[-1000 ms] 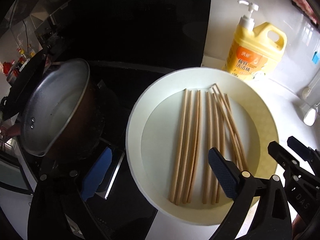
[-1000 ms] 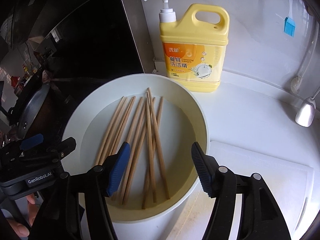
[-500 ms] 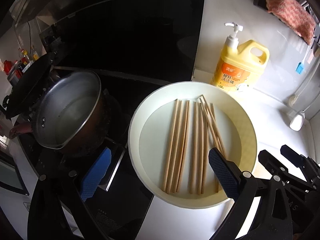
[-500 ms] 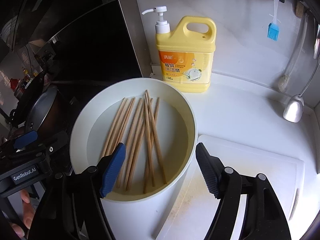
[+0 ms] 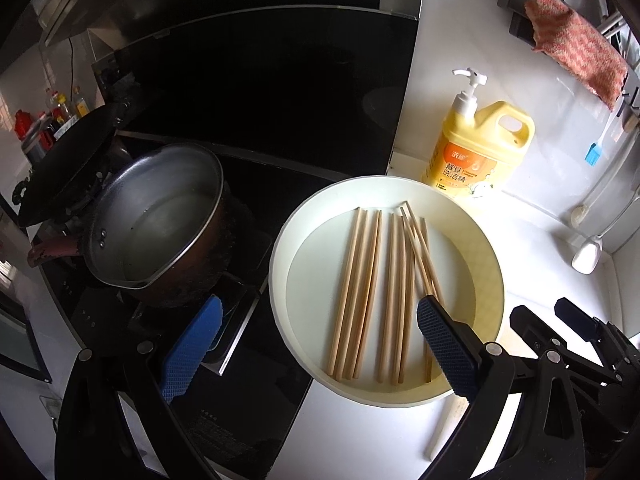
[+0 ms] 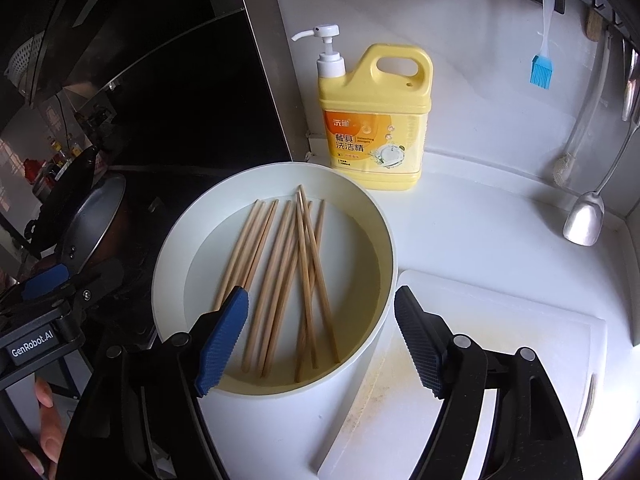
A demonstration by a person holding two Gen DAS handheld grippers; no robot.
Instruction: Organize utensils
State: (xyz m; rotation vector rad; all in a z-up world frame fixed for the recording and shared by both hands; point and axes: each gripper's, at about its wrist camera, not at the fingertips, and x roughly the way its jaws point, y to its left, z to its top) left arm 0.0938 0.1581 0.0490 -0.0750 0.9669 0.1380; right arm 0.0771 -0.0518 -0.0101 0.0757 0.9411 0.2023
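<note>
Several wooden chopsticks [image 5: 370, 292] lie side by side in a round white basin [image 5: 280, 248] on the counter; they also show in the right wrist view [image 6: 288, 276], inside the basin [image 6: 384, 240]. My left gripper [image 5: 316, 344] is open and empty, raised above the basin's near left rim. My right gripper [image 6: 320, 340] is open and empty, above the basin's near right rim. Each gripper shows at the edge of the other's view.
A yellow dish soap bottle [image 6: 376, 120] stands behind the basin. A steel pot [image 5: 152, 216] sits on the black stove at left. A white cutting board [image 6: 480, 360] lies right of the basin. A ladle [image 6: 584, 220], a blue brush [image 6: 542, 68] and a cloth [image 5: 576, 48] hang on the wall.
Both grippers have pulled back and up from the basin, so more of the counter and wall shows. Both stay open and empty. The chopsticks have not moved.
</note>
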